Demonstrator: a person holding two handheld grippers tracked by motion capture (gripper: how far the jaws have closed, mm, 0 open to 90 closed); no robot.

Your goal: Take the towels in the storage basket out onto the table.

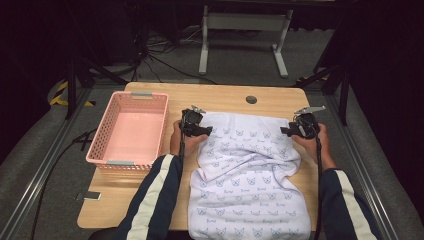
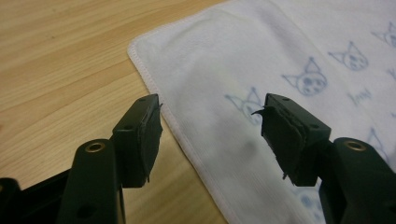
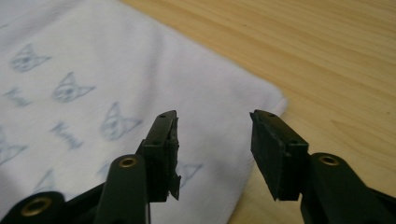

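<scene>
A white towel (image 1: 247,170) printed with small blue cat faces lies rumpled on the wooden table, its near end hanging over the front edge. My left gripper (image 1: 206,131) sits at the towel's far left corner and my right gripper (image 1: 284,131) at its far right corner. In the left gripper view the jaws of the left gripper (image 2: 212,133) stand open over the hemmed edge of the towel (image 2: 243,79), nothing pinched. In the right gripper view the right gripper (image 3: 215,149) is open above the towel (image 3: 116,84) corner, pads apart from the cloth.
A pink plastic basket (image 1: 100,145) stands on the table's left part, beside my left hand. A round cable hole (image 1: 251,99) sits at the back of the table (image 1: 125,200). Beyond it are a white frame's legs and cables on the floor.
</scene>
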